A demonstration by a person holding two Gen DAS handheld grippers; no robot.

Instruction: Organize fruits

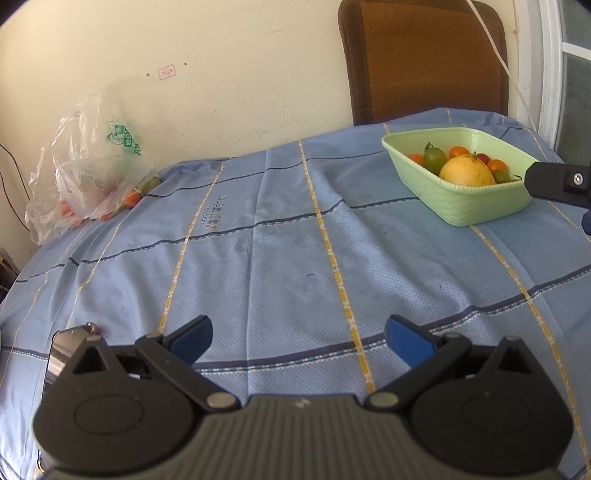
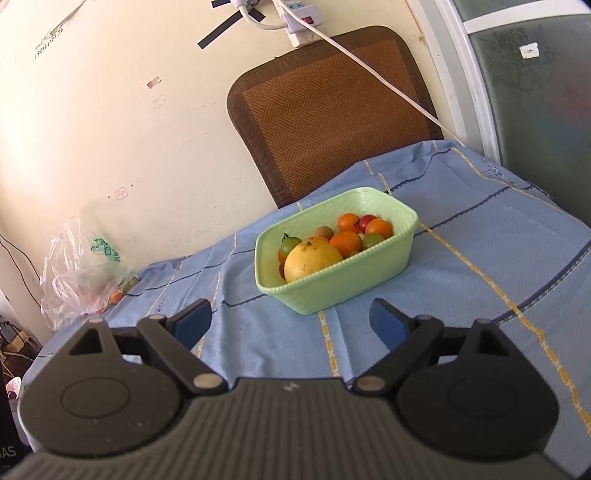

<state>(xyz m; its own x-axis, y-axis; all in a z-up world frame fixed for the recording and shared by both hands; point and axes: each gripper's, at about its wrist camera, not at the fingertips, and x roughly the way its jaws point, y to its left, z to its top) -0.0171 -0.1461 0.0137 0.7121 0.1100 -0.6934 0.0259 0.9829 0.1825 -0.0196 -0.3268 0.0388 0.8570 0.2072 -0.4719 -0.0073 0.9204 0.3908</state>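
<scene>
Inside green basket (image 2: pixel 369 273), orange (image 2: pixel 312 258) lies sideways.

Plastic bag (image 1: pixel 88 177) blurs its fruit — shiny object (image 1: pixel 61 354) half-hidden.

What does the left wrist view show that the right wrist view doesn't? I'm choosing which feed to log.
Only the left wrist view shows the right gripper reaching toward the basket, and a shiny metal object at the table's near left edge. Only the right wrist view shows the power strip on the wall. Both share the green basket of fruit, the plastic bag, the blue tablecloth and the brown chair back.
</scene>
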